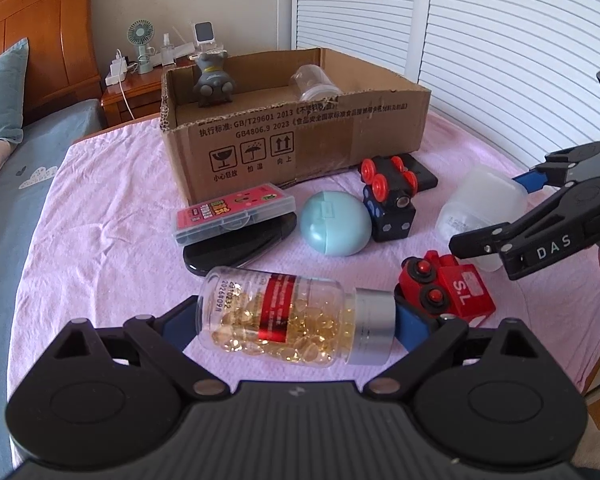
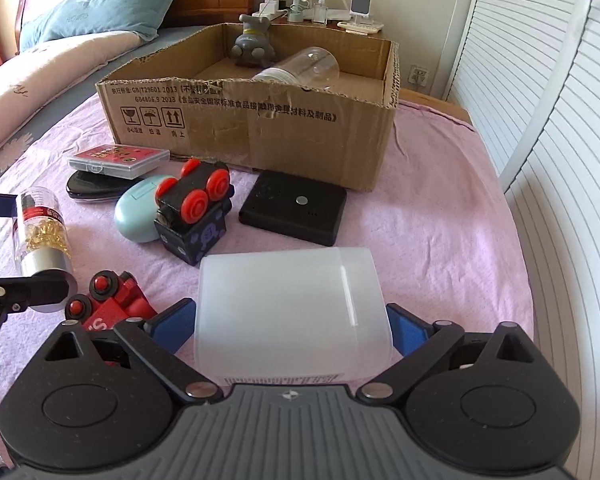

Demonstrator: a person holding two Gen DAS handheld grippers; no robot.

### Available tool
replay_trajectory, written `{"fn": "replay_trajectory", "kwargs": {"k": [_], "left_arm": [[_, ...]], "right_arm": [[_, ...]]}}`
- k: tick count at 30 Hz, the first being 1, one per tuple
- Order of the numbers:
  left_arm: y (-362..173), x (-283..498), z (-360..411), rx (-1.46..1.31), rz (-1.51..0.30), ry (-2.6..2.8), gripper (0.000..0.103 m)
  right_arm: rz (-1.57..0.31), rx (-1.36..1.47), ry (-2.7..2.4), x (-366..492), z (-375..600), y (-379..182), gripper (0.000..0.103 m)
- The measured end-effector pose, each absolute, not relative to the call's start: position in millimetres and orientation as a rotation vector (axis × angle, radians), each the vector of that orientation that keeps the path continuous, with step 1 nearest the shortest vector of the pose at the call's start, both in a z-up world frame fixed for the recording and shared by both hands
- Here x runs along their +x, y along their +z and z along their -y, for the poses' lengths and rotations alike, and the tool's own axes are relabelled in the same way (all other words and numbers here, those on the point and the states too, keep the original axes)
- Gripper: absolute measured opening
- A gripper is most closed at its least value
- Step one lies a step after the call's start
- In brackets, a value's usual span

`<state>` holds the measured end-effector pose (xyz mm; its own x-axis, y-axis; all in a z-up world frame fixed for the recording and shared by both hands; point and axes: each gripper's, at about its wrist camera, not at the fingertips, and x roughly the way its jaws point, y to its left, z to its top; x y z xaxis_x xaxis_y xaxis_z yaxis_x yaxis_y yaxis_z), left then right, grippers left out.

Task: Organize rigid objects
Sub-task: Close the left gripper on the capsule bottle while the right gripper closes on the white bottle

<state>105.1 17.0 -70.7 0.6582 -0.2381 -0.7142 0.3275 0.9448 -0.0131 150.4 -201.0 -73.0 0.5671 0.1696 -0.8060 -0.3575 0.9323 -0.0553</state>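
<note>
My left gripper (image 1: 296, 322) is shut on a clear capsule bottle (image 1: 276, 320) with a silver cap, held sideways by its two ends; the bottle also shows in the right wrist view (image 2: 40, 236). My right gripper (image 2: 290, 320) is shut on a white translucent container (image 2: 288, 304), which also shows in the left wrist view (image 1: 480, 208). An open cardboard box (image 1: 300, 136) stands behind and holds a grey figurine (image 1: 214, 78) and a clear jar (image 1: 314, 82).
On the pink cloth (image 2: 440, 220) lie a red toy train (image 1: 448, 292), a black toy car with red wheels (image 2: 194, 208), a light blue egg-shaped case (image 1: 334, 224), a pink card box (image 1: 232, 212) on a black case, and a black flat box (image 2: 294, 212).
</note>
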Motion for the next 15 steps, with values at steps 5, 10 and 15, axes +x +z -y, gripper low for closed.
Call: {"fn": "replay_trajectory", "kwargs": {"k": [5, 10, 15], "left_arm": [[-71, 108, -16, 0.136, -0.808, -0.331, 0.096], [-68, 112, -14, 0.176, -0.846, -0.354, 0.096], [-57, 111, -14, 0.206, -0.864, -0.378, 0.096]], "right_arm": [[-0.929, -0.275, 0.307, 151, 196, -72, 0.087], [-0.934, -0.299, 0.321, 151, 196, -67, 0.086], [-0.93, -0.323, 0.346, 149, 199, -56, 0.086]]}}
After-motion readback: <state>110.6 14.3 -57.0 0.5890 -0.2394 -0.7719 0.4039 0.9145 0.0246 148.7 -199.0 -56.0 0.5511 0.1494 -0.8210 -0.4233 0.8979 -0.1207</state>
